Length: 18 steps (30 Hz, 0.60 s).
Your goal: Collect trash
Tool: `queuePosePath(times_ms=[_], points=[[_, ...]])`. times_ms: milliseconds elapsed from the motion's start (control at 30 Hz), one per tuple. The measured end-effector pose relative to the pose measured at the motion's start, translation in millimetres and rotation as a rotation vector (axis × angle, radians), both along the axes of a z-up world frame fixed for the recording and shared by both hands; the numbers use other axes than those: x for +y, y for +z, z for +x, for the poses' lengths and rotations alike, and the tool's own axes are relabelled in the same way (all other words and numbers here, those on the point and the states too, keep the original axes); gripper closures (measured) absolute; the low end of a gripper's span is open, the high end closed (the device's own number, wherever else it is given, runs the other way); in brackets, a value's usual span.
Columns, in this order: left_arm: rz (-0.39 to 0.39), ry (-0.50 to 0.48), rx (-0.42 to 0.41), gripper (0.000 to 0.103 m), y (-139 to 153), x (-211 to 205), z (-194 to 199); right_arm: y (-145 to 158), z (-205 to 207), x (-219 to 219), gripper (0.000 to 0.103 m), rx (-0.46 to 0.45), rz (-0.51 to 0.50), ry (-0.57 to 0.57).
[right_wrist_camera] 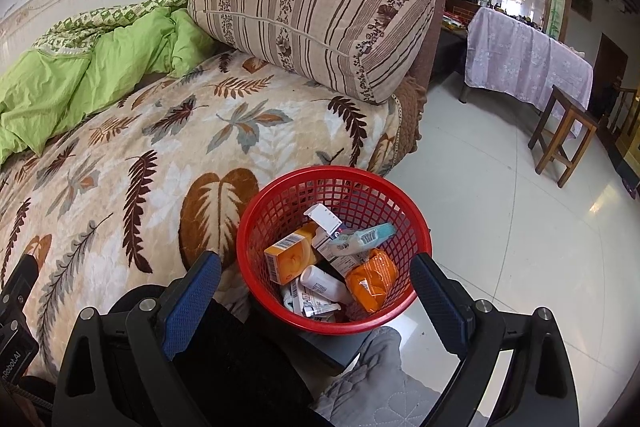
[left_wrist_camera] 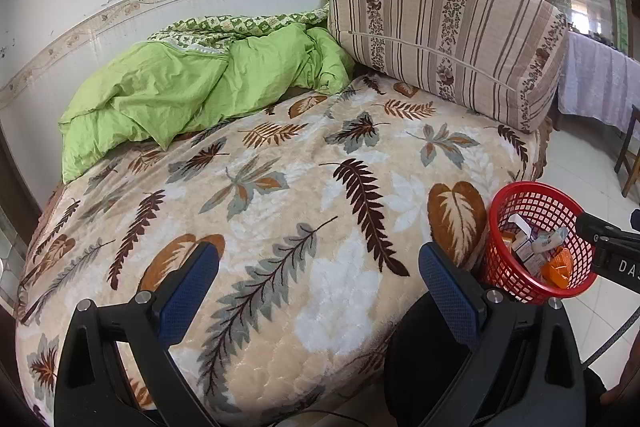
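Beside plush leaf-print bed (left_wrist_camera: 304,187): red mesh basket (right_wrist_camera: 280,203) holding cartons; both claws (left_wrist_camera: 320,271) (right_wrist_camera: 316,281) spread, empty.

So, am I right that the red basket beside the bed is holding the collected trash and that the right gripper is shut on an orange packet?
Not quite. The red basket does sit beside the bed with the trash in it, but the right gripper is open and holds nothing. The orange packet lies inside the basket, as the right wrist view shows.
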<state>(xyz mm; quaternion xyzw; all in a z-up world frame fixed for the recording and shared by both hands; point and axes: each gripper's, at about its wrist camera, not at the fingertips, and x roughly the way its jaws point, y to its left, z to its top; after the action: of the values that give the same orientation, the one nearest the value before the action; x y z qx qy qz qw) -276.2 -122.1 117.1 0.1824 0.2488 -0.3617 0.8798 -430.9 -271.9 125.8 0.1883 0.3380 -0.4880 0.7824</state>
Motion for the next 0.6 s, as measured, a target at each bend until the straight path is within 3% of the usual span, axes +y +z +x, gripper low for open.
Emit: queuePosePath(times_ms=[600], points=[[-0.001, -0.002, 0.003, 0.003, -0.5, -0.5, -1.0, -0.6, 0.6, 0.9, 0.007, 0.003, 0.001, 0.001]])
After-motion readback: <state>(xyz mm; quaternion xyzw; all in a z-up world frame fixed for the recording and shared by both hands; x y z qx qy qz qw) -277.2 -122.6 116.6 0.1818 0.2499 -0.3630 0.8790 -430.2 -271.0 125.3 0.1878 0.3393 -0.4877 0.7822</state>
